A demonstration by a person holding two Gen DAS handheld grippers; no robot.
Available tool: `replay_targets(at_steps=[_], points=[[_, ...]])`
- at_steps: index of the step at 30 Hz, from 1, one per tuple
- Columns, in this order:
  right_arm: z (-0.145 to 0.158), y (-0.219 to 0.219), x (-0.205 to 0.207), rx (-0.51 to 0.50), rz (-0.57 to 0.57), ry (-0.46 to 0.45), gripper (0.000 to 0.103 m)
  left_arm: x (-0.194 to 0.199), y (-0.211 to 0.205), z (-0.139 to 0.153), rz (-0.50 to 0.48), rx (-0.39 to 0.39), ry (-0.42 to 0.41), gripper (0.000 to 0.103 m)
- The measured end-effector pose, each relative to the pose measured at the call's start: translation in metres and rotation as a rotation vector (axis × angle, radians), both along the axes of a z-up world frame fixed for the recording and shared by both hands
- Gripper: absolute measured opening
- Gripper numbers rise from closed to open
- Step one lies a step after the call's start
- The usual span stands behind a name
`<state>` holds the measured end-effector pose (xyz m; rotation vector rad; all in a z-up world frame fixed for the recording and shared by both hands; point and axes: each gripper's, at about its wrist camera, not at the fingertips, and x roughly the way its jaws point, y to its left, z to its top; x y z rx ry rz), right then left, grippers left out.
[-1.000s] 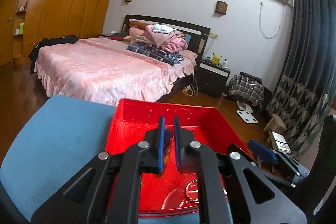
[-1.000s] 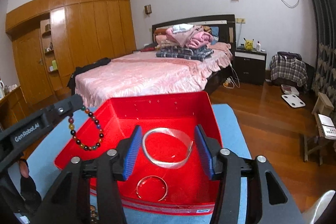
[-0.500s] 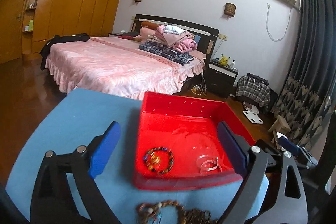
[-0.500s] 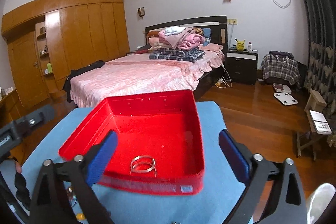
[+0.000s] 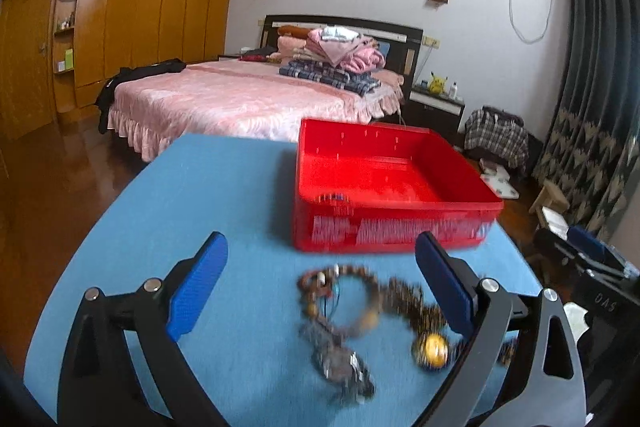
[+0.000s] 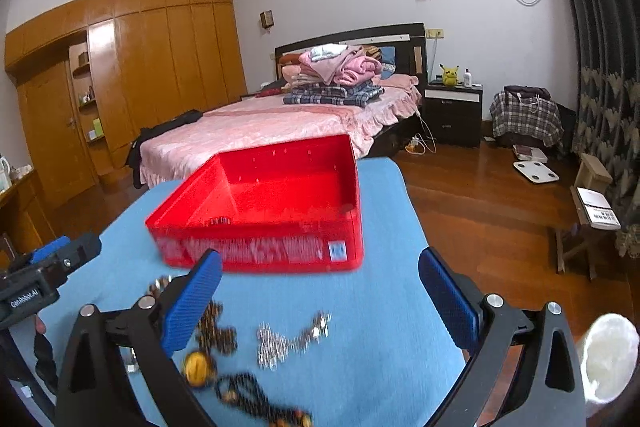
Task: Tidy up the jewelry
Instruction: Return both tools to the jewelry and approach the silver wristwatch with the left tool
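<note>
Both my grippers stand wide with nothing between the pads: the left gripper (image 5: 320,291) and the right gripper (image 6: 320,301) have just sprung apart. Loose jewelry (image 5: 360,311) lies blurred on the blue table (image 5: 224,195), near the red box (image 5: 392,195); rings (image 6: 219,221) sit inside it.
</note>
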<state>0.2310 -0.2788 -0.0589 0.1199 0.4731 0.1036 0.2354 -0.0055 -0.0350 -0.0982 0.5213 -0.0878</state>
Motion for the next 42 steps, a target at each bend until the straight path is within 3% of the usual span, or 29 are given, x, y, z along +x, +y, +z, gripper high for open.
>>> replay_targets(at_steps=[8,16,20,25,27,32,42], points=[[-0.021,0.0,-0.028,-0.017,0.01,0.039,0.097,-0.024,-0.013,-0.042,-0.025,0.003,0.113,0.092],[-0.047,0.003,-0.046,-0.028,0.038,0.09,0.097,-0.037,-0.028,-0.064,-0.025,0.044,0.152,0.091],[-0.054,0.004,-0.051,-0.033,0.048,0.099,0.097,-0.037,-0.029,-0.072,-0.03,0.039,0.176,0.075],[-0.056,0.005,-0.053,-0.042,0.055,0.097,0.097,-0.035,-0.029,-0.075,-0.038,0.024,0.193,0.062],[-0.056,0.006,-0.054,-0.043,0.058,0.096,0.097,-0.034,-0.029,-0.077,-0.047,0.015,0.202,0.045],[-0.059,0.007,-0.052,-0.044,0.069,0.107,0.097,-0.035,-0.031,-0.078,-0.065,0.017,0.194,0.024],[-0.06,0.011,-0.052,-0.021,0.123,0.132,0.096,-0.046,-0.018,-0.072,-0.084,-0.011,0.167,0.019]])
